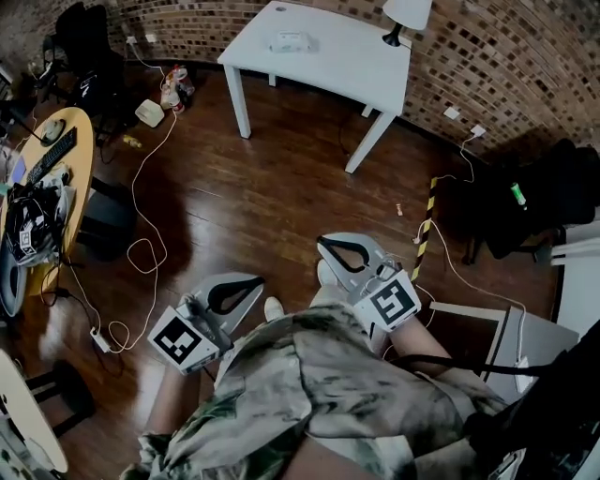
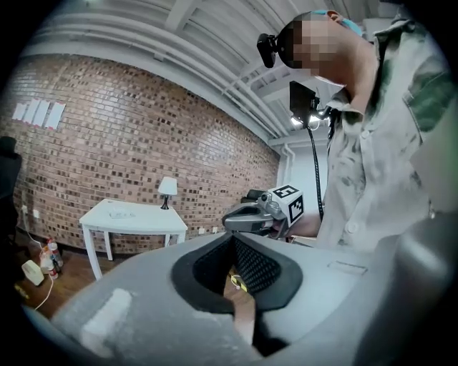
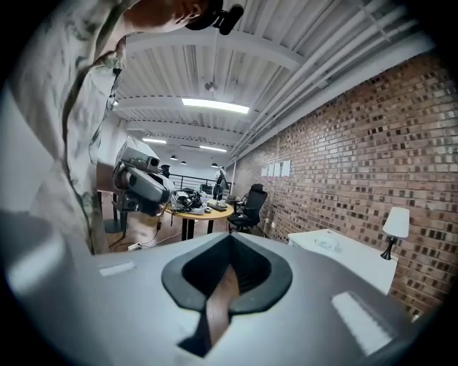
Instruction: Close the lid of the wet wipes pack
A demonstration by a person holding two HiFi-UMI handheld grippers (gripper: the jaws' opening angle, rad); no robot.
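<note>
Wipes pack [image 1: 289, 41], likely light and soft with a stiff lid to press, lies on the far white surface [image 1: 342, 67], well apart from left tongs [image 1: 255, 281] and right tongs [image 1: 324, 243], both closed and empty.

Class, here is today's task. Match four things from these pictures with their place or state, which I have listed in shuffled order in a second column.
Things:
1. wipes pack
2. lamp
3. left gripper
4. power strip

Place or state:
A. on the floor
B. shut, empty
C. at a corner of the table
D. mid-table

Pairs: 1-D, 2-C, 3-B, 4-A
</note>
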